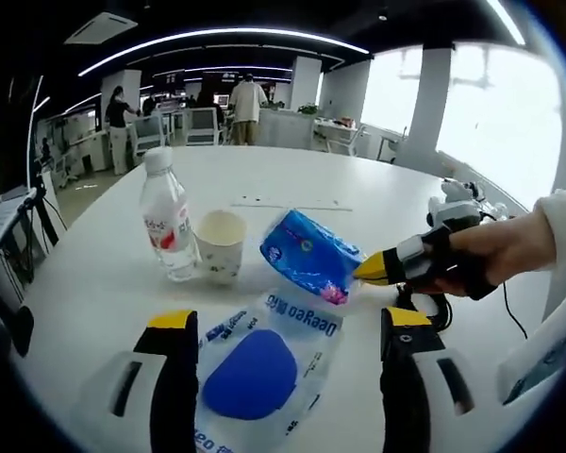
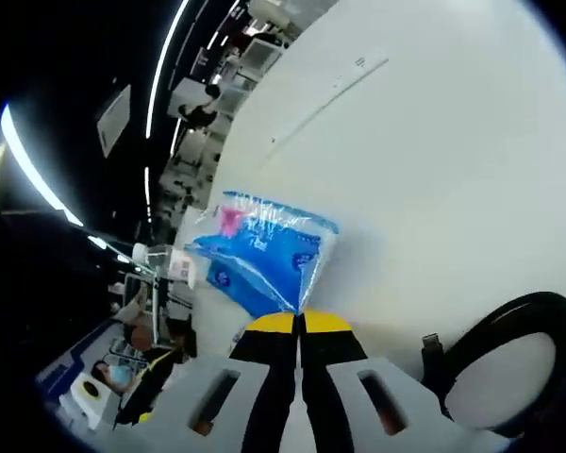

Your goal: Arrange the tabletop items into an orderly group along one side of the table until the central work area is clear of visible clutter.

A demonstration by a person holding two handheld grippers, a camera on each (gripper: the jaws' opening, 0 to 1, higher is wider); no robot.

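Between the left gripper's [image 1: 288, 330] two wide-apart jaws lies a clear wipes pack [image 1: 264, 363] with a blue oval lid, flat on the white table [image 1: 94, 283]; the jaws stand on either side of it, and I cannot tell whether they touch it. They hold nothing.

Just beyond the pack, in the left gripper view, the right gripper [image 1: 370, 267] comes in from the right with a hand [image 1: 495, 253] around it. Its yellow tips are pressed together on the edge of a blue tissue pack [image 1: 307, 253], which tilts up off the table at that end. The right gripper view shows the same grip from behind: the right gripper [image 2: 300, 324] has its jaws closed with no gap between them, pinching the clear wrapper edge of the tissue pack [image 2: 259, 250], whose blue body with a pink patch stretches away over the table [image 2: 434, 142].

Left of the tissue pack stands a paper cup [image 1: 220, 245], upright and open at the top; what is in it cannot be seen. Touching or just beside the cup on its left is a clear water bottle [image 1: 167, 219] with a white cap and a red-and-white label, upright.

A black cable [image 1: 509, 316] runs along the table's right side, and a black cable loop [image 2: 509, 349] lies near the right gripper in its own view.

Far behind, people stand among desks and chairs.
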